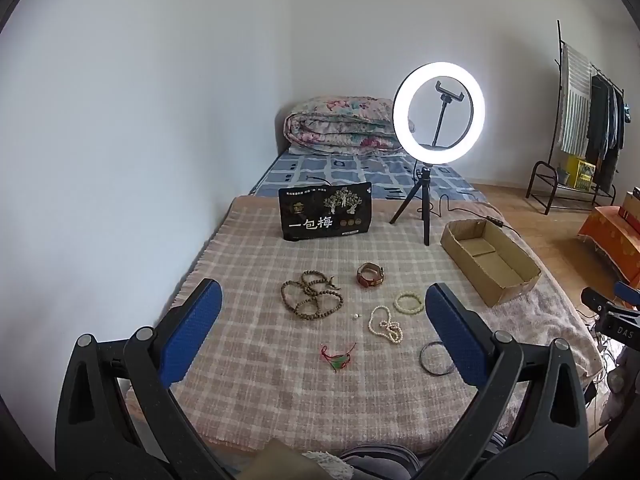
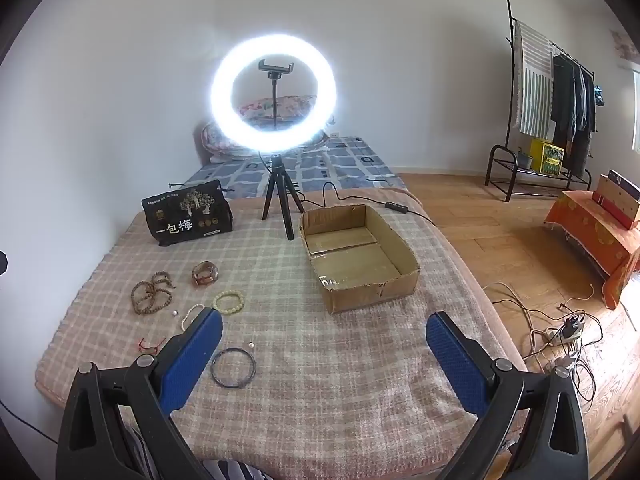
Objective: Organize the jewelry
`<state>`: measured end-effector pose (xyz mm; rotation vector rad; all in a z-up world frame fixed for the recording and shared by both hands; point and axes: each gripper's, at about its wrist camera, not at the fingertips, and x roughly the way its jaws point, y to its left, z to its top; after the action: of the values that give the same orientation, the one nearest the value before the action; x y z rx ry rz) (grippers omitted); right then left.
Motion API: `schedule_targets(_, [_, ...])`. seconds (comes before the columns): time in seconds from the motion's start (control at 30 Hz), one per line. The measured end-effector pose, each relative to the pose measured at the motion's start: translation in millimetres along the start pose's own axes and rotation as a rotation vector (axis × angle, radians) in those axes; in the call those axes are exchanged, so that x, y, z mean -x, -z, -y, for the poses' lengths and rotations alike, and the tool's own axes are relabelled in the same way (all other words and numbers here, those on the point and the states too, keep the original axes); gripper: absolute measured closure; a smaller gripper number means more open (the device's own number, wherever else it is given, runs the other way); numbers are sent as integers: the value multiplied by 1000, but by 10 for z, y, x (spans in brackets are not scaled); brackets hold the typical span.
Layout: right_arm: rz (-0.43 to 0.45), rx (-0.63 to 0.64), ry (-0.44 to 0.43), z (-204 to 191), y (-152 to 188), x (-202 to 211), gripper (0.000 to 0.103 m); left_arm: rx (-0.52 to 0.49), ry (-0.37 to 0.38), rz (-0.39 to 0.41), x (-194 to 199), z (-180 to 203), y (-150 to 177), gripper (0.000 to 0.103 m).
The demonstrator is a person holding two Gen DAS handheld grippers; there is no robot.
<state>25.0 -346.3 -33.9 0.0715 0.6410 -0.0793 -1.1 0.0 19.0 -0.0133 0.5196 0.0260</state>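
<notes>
Cardboard box (image 2: pixel 360 256) near blanket (image 2: pixel 320 380) edge

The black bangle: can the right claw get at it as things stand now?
Probably yes. The black bangle lies flat on the blanket just beside the open right claw, with nothing on it or in between.

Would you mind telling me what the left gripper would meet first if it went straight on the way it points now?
Judging from its own camera, the left gripper, jaws open, aims at the plaid blanket near the brown bead strand and the tiny loose pearl. Depth is unclear, so it may touch blanket first.
</notes>
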Motion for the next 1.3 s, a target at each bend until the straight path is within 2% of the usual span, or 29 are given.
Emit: schedule_targets(1.3, [-5,-6,-2,26,15,12,0,5,10,13,62,60,-80,0])
